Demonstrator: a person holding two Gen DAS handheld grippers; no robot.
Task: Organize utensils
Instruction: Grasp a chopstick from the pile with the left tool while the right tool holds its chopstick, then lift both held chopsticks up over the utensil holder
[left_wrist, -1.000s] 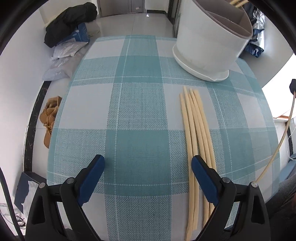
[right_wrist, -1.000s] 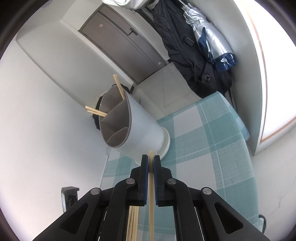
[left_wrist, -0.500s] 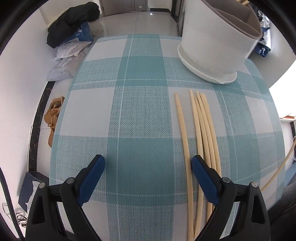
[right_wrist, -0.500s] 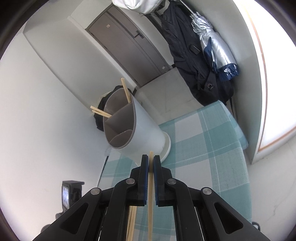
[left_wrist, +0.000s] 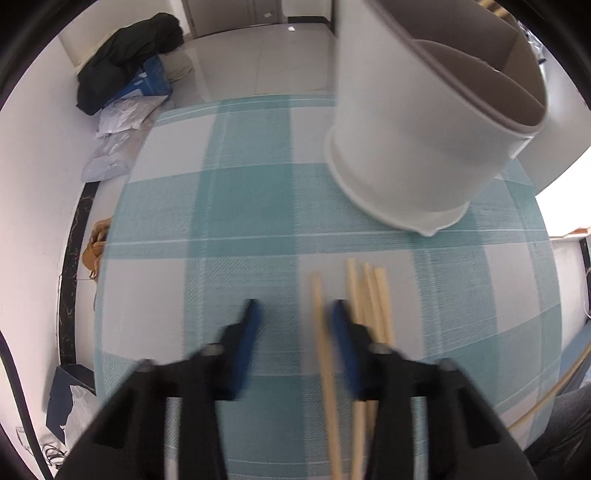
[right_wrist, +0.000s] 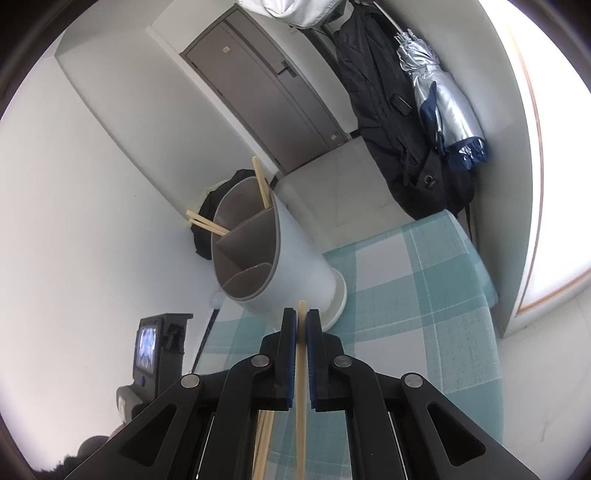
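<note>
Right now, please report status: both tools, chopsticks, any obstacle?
Left tool just closing around single chopstick, not yet gripped. Right tool shut on one chopstick. Holder path clear.

What you can count on the checked tabletop (left_wrist: 236, 206)

You have four loose chopsticks (left_wrist: 369, 295) lying on the cloth, one a bit apart from the other three. You have one white holder (left_wrist: 402, 140) with three sections inside, and three more sticks (right_wrist: 260, 181) poke out of its top. One more chopstick (right_wrist: 301, 387) sits pinched in your right claw (right_wrist: 301, 325). You hold two claws; the other is the left claw (left_wrist: 293, 317).
</note>
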